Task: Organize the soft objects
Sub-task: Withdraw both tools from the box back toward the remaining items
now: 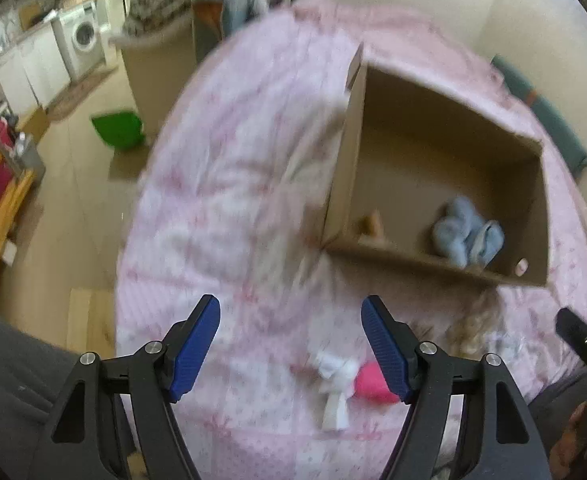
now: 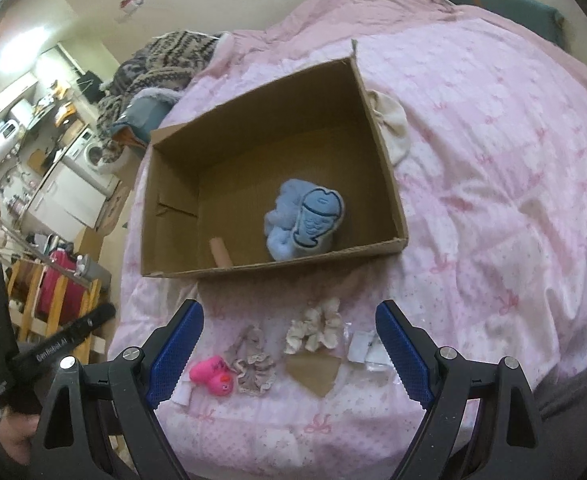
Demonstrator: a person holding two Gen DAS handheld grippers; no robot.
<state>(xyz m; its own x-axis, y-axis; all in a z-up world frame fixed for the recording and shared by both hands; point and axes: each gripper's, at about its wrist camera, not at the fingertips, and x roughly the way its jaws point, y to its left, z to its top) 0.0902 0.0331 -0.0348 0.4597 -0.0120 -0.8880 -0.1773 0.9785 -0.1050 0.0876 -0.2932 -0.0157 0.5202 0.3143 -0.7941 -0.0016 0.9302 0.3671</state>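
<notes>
While both of my tools hang over the pink bedspread (image 2: pixel 493 160), nothing is in hand yet. My left hand-held gripper (image 1: pixel 291 348) stands well open with only bedding between its blue pads, and my right hand-held gripper (image 2: pixel 289 352) is open about as wide, also empty.

The cardboard box (image 2: pixel 381 140) sits on the bed just beyond the loose things, its mouth facing up. A blue plush toy (image 2: pixel 305 220) already lies inside on the floor of the box, with a small tan piece (image 2: pixel 221 252) near the front wall — I cannot tell what that is.

Still outside the box, in a row near its front wall, lie a bright pink toy (image 2: pixel 213 374), a frilly beige scrunchie (image 2: pixel 255 360), a cream scrunchie (image 2: pixel 315 326), a brown cardboard scrap (image 2: pixel 313 372) and a clear packet (image 2: pixel 367 350). A cream cloth (image 2: pixel 391 126) rests against the box's far right side. In the left view, which is blurred, the pink toy (image 1: pixel 373 380) and a white ribbon-like piece (image 1: pixel 335 384) sit low between the left pads.

I judge the step to be picking the next soft item, and the pink toy is the closest to my left tool. To do it well I should come straight down over it, centre it between the pads, and close on its bulk, not on the bedspread — the fabric is loose and could bunch into the grip. The right tool should keep clear of the left.
</notes>
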